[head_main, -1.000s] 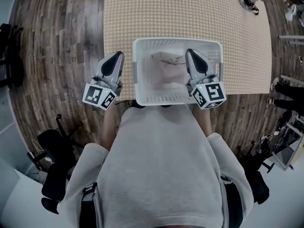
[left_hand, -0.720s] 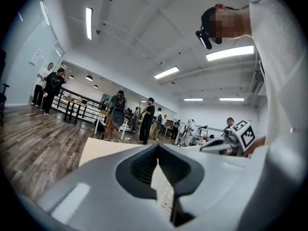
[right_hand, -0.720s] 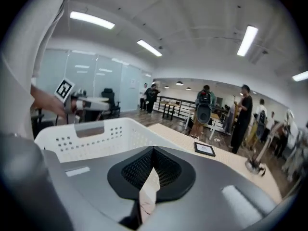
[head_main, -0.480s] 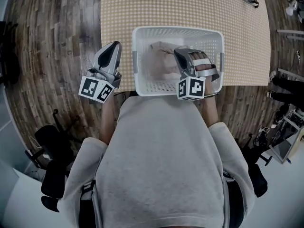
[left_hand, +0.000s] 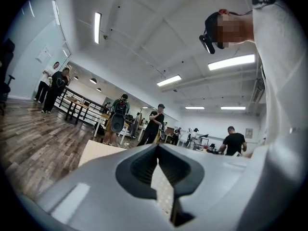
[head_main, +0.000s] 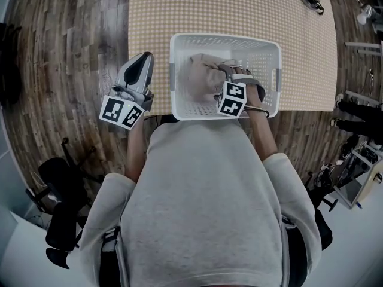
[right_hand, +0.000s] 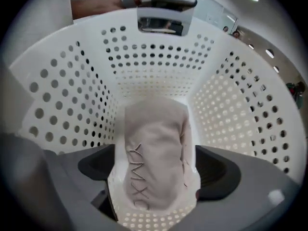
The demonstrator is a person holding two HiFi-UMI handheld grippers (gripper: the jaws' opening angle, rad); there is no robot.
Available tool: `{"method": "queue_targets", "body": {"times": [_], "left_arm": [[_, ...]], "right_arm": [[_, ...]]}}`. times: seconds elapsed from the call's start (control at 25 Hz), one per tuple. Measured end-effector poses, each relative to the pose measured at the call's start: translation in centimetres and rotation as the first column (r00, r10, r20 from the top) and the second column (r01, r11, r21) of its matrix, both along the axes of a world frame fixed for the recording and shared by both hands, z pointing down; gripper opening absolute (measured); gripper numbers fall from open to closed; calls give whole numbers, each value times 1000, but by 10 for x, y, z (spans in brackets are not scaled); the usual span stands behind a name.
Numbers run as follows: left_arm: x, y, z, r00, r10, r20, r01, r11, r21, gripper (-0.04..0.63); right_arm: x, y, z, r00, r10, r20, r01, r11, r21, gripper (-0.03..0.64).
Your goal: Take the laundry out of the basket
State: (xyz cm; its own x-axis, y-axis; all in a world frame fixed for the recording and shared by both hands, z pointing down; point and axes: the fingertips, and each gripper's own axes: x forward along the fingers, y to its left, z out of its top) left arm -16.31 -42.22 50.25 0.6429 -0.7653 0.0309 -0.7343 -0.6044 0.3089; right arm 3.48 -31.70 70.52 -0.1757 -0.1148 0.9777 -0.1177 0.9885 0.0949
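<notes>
Left claw (head_main: pixel 143 58): I hold it level over the wood floor (head_main: pixel 72 52), just beside the left wall of the basket and outside it. In the left gripper view the left claw (left_hand: pixel 158 146) has its jaws together at the tips, with nothing between them. Beyond the tips, the table edge and an open room with people standing well off.

Basket (head_main: pixel 272 46): white, perforated, upright on the table (head_main: pixel 239 11), at its near edge, close against my body. The table carries a tan dotted cover.

Garment (head_main: pixel 203 70): one beige piece, bunched, lying on the floor of the basket toward its left half. It has not left the basket.

Right claw (head_main: pixel 226 73): inside the basket, pointing steeply down, its marker cube (head_main: pixel 232 98) uppermost. In the right gripper view the right claw (right_hand: pixel 154 172) has just been opening and its jaws stand wide. The garment (right_hand: pixel 154 138), showing a line of crossed stitching, lies between them. The pads do not press on it. The basket wall (right_hand: pixel 240 105) surrounds the claw on all sides.
</notes>
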Motion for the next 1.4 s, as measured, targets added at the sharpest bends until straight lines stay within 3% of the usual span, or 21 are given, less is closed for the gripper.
{"method": "queue_targets", "body": {"times": [0.04, 0.12, 0.4, 0.68, 0.76, 0.84, 0.88, 1.04, 1.24, 1.4], "left_arm": [[-1, 1, 0, 1000, -3, -2, 3, 1000, 0, 8], [-3, 1, 0, 1000, -9, -3, 9, 1000, -2, 8], [-21, -1, 6, 999, -52, -6, 52, 998, -19, 8], [-18, -2, 7, 999, -48, -22, 47, 999, -19, 8], [-15, -4, 7, 999, -39, -27, 39, 999, -15, 8], [-13, -5, 6, 999, -33, -30, 32, 999, -12, 8], [-12, -5, 6, 999, -30, -31, 29, 1000, -11, 8], [-9, -4, 0, 999, -28, -35, 28, 1000, -2, 8], [-9, -3, -7, 999, -32, -36, 33, 999, 13, 8], [-6, -4, -18, 999, -20, -39, 22, 999, 43, 8]], "right_arm": [[0, 2, 12, 1000, -15, -20, 15, 1000, -26, 565], [2, 1, 38, 997, -52, -65, 49, 997, -54, 594], [7, -13, 86, 988, -69, -136, 44, 982, -183, 598], [4, -13, 84, 990, -78, -118, 58, 985, -165, 592], [3, -12, 80, 991, -86, -105, 68, 984, -162, 521], [1, -14, 75, 993, -70, -94, 54, 985, -163, 334], [0, -15, 74, 995, -52, -86, 37, 985, -171, 306], [-1, -19, 70, 999, 20, -47, -29, 979, -201, 270], [-2, -20, 68, 999, 26, -35, -32, 983, -181, 256], [-3, -21, 58, 999, 33, -26, -36, 994, -103, 245]]}}
